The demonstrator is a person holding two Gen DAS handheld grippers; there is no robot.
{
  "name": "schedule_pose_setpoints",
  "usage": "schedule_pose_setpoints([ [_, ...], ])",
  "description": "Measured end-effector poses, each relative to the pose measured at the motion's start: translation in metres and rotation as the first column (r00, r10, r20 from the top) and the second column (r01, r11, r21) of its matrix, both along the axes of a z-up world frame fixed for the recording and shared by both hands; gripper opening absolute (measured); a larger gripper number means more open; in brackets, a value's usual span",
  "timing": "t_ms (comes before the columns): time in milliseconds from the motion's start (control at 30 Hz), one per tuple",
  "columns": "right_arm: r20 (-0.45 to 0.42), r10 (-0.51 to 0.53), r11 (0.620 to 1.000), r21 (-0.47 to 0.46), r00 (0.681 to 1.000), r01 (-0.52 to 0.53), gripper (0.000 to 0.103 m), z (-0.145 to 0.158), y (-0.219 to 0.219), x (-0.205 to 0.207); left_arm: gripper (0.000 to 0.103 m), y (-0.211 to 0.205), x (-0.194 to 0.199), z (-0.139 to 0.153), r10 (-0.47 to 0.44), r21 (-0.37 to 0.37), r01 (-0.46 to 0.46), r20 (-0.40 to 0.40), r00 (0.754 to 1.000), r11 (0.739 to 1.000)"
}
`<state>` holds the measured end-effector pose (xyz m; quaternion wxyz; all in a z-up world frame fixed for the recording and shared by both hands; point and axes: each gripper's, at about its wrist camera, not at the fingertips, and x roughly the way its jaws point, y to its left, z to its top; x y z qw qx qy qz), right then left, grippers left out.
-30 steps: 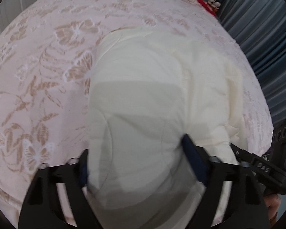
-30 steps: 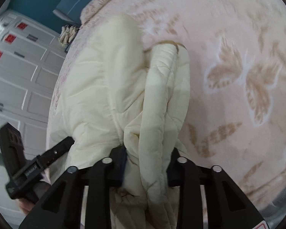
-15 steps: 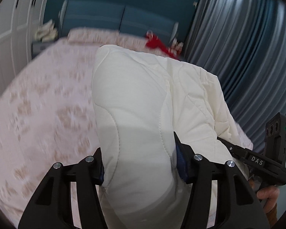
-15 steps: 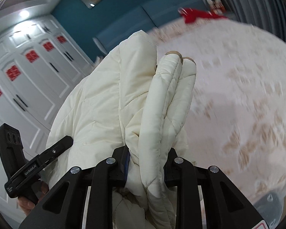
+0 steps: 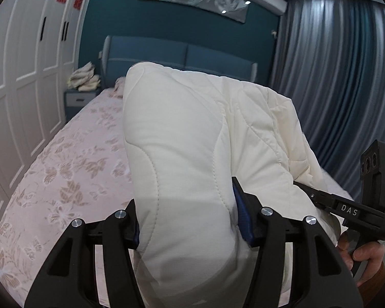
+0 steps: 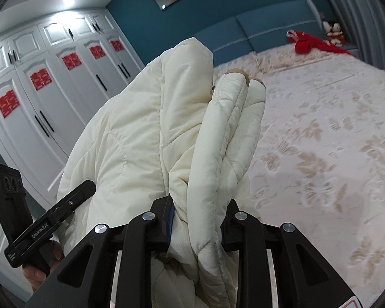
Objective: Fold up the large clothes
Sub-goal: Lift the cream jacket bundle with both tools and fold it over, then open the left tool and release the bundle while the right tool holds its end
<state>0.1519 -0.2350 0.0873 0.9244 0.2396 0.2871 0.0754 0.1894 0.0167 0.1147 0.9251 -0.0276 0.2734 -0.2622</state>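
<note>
A cream quilted padded coat [image 5: 192, 138] is lifted above the bed, bunched between both grippers. My left gripper [image 5: 187, 220] is shut on a thick fold of it. My right gripper [image 6: 199, 210] is shut on a bundle of its folded layers [image 6: 225, 128]. In the left wrist view the right gripper's body [image 5: 351, 210] shows at the right edge. In the right wrist view the left gripper's body [image 6: 46, 225] shows at the lower left. The coat hides the fingertips in both views.
A bed with a pink floral cover [image 6: 320, 133] lies below and ahead. A red garment [image 6: 310, 43] and soft toys lie by the blue headboard [image 5: 182, 56]. White wardrobes [image 6: 38, 97] stand left, grey curtains [image 5: 341, 77] right, a nightstand with folded cloth [image 5: 84, 82].
Both grippers have risen and tilted up with the coat, lifting it off the bed. The view went from the bedcover to the headboard and wall.
</note>
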Motion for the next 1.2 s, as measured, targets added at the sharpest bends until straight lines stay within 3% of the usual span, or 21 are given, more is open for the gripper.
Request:
schedule_pose_setpoints([
  [367, -0.209, 0.024, 0.999, -0.015, 0.978, -0.028, 0.024, -0.121, 0.029, 0.086, 0.054, 0.029, 0.079, -0.119, 0.048, 0.049, -0.040, -0.189, 0.981, 0.998],
  [567, -0.331, 0.006, 0.999, -0.034, 0.944, -0.018, 0.025, -0.179, 0.039, 0.103, 0.055, 0.032, 0.099, -0.185, 0.070, 0.074, -0.050, -0.301, 0.951, 0.996],
  [733, -0.364, 0.000, 1.000, -0.017, 0.931, -0.007, 0.031, -0.209, 0.040, 0.103, 0.065, 0.045, 0.100, -0.218, 0.088, 0.052, -0.075, -0.340, 0.936, 0.996],
  [933, -0.409, -0.001, 0.997, 0.066, 0.912, 0.031, 0.046, -0.209, 0.024, 0.095, 0.075, 0.041, 0.092, -0.209, 0.145, 0.125, -0.109, -0.338, 0.930, 0.986],
  [1067, -0.404, -0.018, 0.995, 0.079, 0.914, 0.055, 0.046, -0.181, 0.012, 0.070, 0.080, 0.042, 0.073, -0.183, 0.227, 0.240, -0.158, -0.296, 0.928, 0.958],
  [1200, -0.344, -0.037, 0.998, 0.027, 0.938, 0.049, 0.046, -0.140, 0.009, 0.044, 0.086, 0.053, 0.034, -0.167, 0.204, 0.240, -0.132, -0.305, 0.930, 0.962],
])
